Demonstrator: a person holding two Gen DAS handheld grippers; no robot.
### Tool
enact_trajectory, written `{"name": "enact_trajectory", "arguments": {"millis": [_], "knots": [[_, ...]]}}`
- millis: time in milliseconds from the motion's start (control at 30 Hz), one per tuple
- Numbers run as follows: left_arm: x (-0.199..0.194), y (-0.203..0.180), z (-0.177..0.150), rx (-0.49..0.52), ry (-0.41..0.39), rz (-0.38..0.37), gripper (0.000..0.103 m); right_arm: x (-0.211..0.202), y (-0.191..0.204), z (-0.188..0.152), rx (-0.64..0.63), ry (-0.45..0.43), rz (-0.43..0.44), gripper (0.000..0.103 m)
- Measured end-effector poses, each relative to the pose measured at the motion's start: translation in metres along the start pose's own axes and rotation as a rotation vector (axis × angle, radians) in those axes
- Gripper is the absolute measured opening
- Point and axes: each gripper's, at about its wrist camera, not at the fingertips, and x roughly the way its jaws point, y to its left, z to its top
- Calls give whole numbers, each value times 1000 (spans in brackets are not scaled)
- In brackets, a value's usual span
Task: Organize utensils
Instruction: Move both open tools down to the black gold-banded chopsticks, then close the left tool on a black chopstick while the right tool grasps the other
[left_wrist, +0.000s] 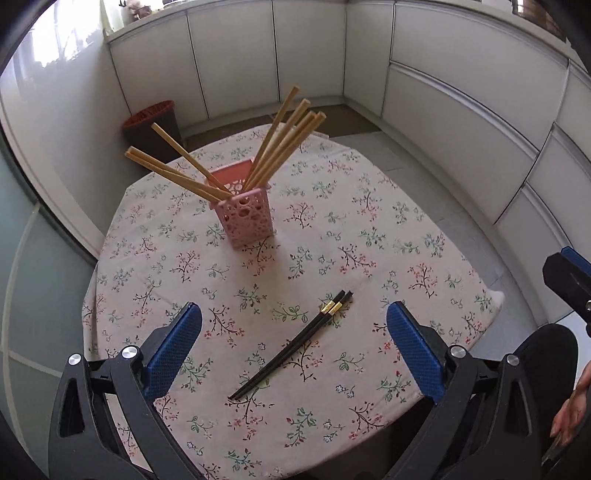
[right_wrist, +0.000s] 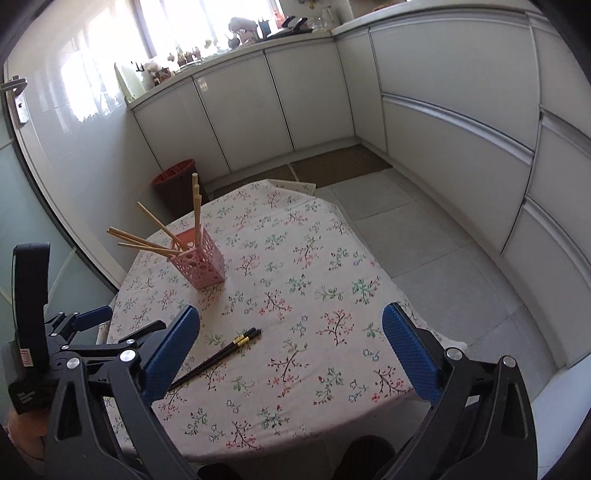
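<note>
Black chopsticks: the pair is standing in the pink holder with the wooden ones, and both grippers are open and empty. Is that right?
Not quite. The black chopsticks lie flat on the floral tablecloth, apart from the pink holder, which holds only the wooden chopsticks. The left wrist view shows it. The rest holds: the left gripper and the right gripper are open and empty.

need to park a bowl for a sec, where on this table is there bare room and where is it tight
Most of the floral tablecloth is bare: the whole stretch right of the pink holder to the table's right edge, and the near edge below the black chopsticks. It is tight at the far left, where the wooden chopsticks fan out of the holder, and in the near middle by the black pair.
</note>
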Motion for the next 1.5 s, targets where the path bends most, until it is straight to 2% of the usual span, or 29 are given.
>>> {"name": "enact_trajectory", "arguments": {"millis": [100, 200, 300, 433, 567, 767, 900, 1000, 1167, 1233, 1400, 1467, 1500], "knots": [[29, 7, 0, -19, 92, -32, 96, 8, -1, -2, 12, 54, 24, 96], [52, 10, 5, -32, 183, -66, 96, 11, -5, -5, 20, 58, 36, 96], [78, 3, 9, -9, 249, -40, 96, 21, -11, -8, 33, 94, 29, 96], [109, -4, 12, 0, 307, -17, 95, 40, -28, -12, 95, 175, 36, 96], [138, -5, 13, -15, 353, 9, 90, 57, -45, -15, 151, 226, 27, 96], [172, 1, 13, -27, 443, 5, 89, 80, -59, -22, 210, 305, 28, 96], [185, 11, 13, -55, 473, -3, 90, 89, -64, -25, 222, 330, 22, 96], [188, 15, 13, -58, 466, -21, 92, 93, -64, -26, 226, 344, 25, 96], [194, 3, 21, 34, 450, -16, 88, 99, -61, -30, 221, 376, 24, 96], [196, -3, 20, 73, 472, -17, 74, 99, -60, -30, 217, 382, 17, 96], [198, 5, 23, 68, 456, -48, 73, 102, -60, -31, 222, 395, 4, 96], [199, 6, 23, 80, 443, -77, 66, 106, -59, -32, 232, 415, 8, 96], [199, 5, 25, 95, 435, -100, 57, 110, -57, -32, 238, 427, 10, 96]]}}
